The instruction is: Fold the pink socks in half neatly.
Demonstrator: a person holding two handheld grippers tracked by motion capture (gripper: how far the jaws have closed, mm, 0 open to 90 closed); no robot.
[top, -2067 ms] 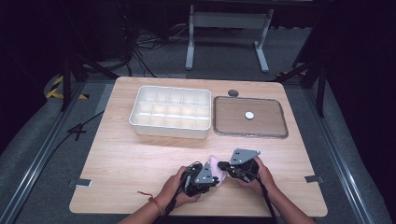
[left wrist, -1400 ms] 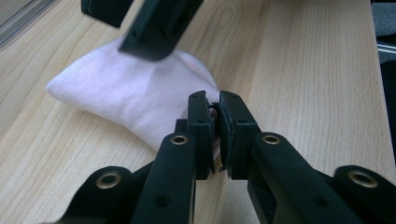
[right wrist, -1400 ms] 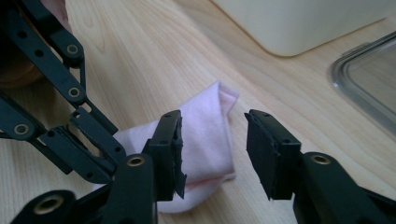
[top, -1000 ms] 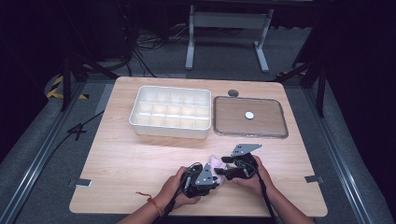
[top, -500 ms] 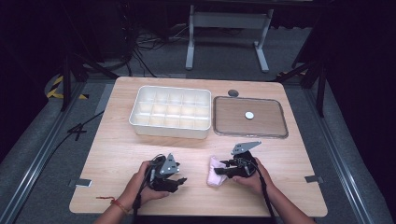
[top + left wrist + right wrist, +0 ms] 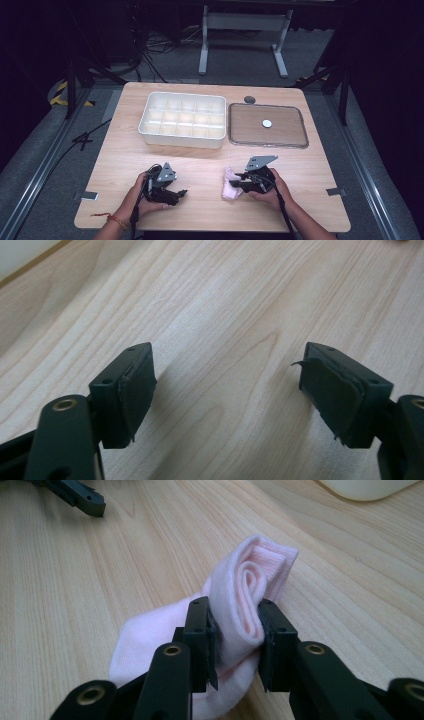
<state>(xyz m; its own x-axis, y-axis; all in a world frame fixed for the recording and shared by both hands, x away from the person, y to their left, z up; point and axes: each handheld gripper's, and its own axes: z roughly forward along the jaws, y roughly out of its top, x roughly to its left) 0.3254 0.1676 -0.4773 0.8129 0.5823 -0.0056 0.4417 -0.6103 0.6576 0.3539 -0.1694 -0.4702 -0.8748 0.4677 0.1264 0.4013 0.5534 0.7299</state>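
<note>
A rolled pale pink sock (image 6: 240,605) lies on the wooden table (image 6: 200,165) near the front, right of the middle, where the high view shows the sock (image 6: 230,186) too. My right gripper (image 6: 236,630) has just been closing and its pads press both sides of the roll; from above, the right gripper (image 6: 235,184) points left at the sock. My left gripper (image 6: 227,390) has just been opening and stands open over bare wood with nothing between its pads. In the high view the left gripper (image 6: 181,194) sits a hand's width left of the sock.
A white compartment tray (image 6: 145,125) stands at the back middle. Its clear lid (image 6: 240,130) with a white knob lies flat to its right. A small dark disc (image 6: 249,99) rests behind the lid. The table's front edge runs just below both hands.
The left gripper has let go of the sock, opened and drawn away to the left. The right gripper has stayed in place and closed on the pink roll.
</note>
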